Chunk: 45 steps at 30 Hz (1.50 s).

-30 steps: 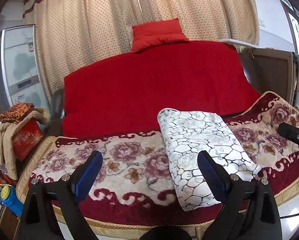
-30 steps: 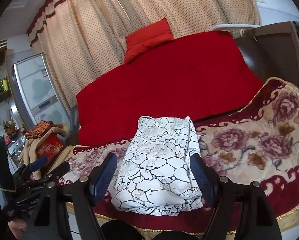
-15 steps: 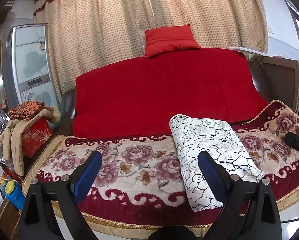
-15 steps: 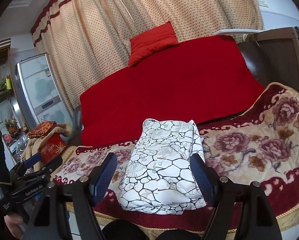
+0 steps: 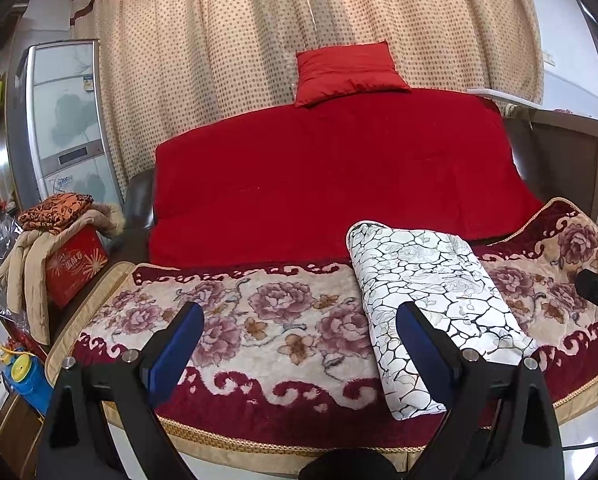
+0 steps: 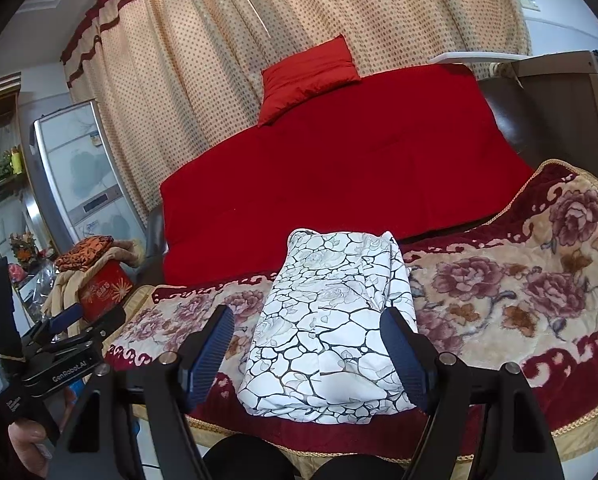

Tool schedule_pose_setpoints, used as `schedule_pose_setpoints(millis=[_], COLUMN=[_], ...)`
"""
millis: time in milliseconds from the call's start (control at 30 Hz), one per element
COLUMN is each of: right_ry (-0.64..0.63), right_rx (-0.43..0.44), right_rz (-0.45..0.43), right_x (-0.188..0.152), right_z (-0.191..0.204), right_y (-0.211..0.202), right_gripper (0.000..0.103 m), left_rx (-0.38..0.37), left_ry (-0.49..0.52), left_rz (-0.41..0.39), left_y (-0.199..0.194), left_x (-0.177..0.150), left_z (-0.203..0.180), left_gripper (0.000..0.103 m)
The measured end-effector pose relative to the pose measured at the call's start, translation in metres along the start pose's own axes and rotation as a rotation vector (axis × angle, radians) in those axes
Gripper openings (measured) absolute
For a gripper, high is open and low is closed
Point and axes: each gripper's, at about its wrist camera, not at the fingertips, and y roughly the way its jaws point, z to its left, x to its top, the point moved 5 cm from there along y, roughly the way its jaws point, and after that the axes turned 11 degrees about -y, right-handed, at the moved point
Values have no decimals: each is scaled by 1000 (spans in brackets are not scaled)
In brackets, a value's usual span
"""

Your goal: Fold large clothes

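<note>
A white garment with a black crackle pattern (image 5: 435,308) (image 6: 331,328) lies folded into a long thick bundle on the flowered blanket (image 5: 267,320) (image 6: 519,292) covering the sofa seat. My left gripper (image 5: 299,332) stands open in front of the sofa, left of the bundle, with nothing between its blue pads. My right gripper (image 6: 305,340) is open too, held back from the bundle's near end, which shows between its fingers without touching them. The left gripper (image 6: 65,320) also appears at the left of the right wrist view, held by a hand (image 6: 27,444).
A red cover (image 5: 339,184) drapes the sofa back, with a red cushion (image 5: 347,72) on top. Dotted curtains (image 5: 259,32) hang behind. Left of the sofa stand a red box (image 5: 75,268) with folded cloths, a beige coat (image 5: 27,264) and a tall cabinet (image 5: 63,116).
The scene has slid slightly right and down in the left wrist view as that gripper shifted a little. The bundle lies unmoved and both grippers stay open.
</note>
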Motion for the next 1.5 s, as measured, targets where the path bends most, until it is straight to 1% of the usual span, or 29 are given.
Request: schedule_pose_setpoints(millis=[200, 367, 433, 500, 533, 600, 700, 933, 1000, 1033, 1067, 1100, 1167, 1267, 1333, 1400, 1500], right_ry=[0, 3, 8, 13, 18, 31, 59, 119, 131, 142, 162, 178, 200, 192, 188, 180, 155], right_rx=[1, -5, -14, -21, -22, -22, -11, 26, 29, 26, 28, 35, 56, 78, 81, 75, 40], right_rz=[3, 40, 52, 74, 85, 104, 137, 215, 252, 282, 327, 355, 371, 368, 351, 321, 305], right_x=[-3, -13, -18, -23, -25, -28, -32, -44, -52, -60, -71, -79, -89, -81, -67, -44, -14], right_z=[0, -4, -7, -12, -14, -20, -29, -46, -50, -54, -59, -62, -67, -69, -72, -77, -87], right_y=[3, 17, 23, 32, 37, 47, 66, 108, 122, 131, 143, 151, 159, 156, 155, 158, 174], right_gripper=[79, 77, 72, 58, 54, 44, 40, 40, 40, 40, 40, 40, 40, 39, 40, 40, 39], left_rx=[2, 5, 9, 10, 12, 14, 13, 10, -12, -24, -17, -25, -45, -70, -56, -44, -18], left_ry=[11, 31, 45, 58, 65, 76, 94, 135, 147, 170, 188, 194, 187, 188, 187, 191, 185], left_rz=[11, 51, 74, 92, 103, 118, 150, 212, 246, 294, 337, 361, 351, 358, 327, 301, 292], left_y=[6, 24, 36, 46, 53, 64, 83, 121, 135, 149, 159, 167, 171, 174, 174, 179, 193], left_x=[-3, -14, -20, -24, -26, -29, -33, -44, -54, -64, -74, -81, -84, -71, -57, -43, -28], left_z=[-3, -10, -15, -19, -22, -28, -37, -58, -65, -71, -74, -76, -76, -74, -71, -71, -73], left_gripper=[97, 97, 97, 97, 97, 97, 97, 97, 97, 97, 97, 97, 99, 100, 100, 100, 100])
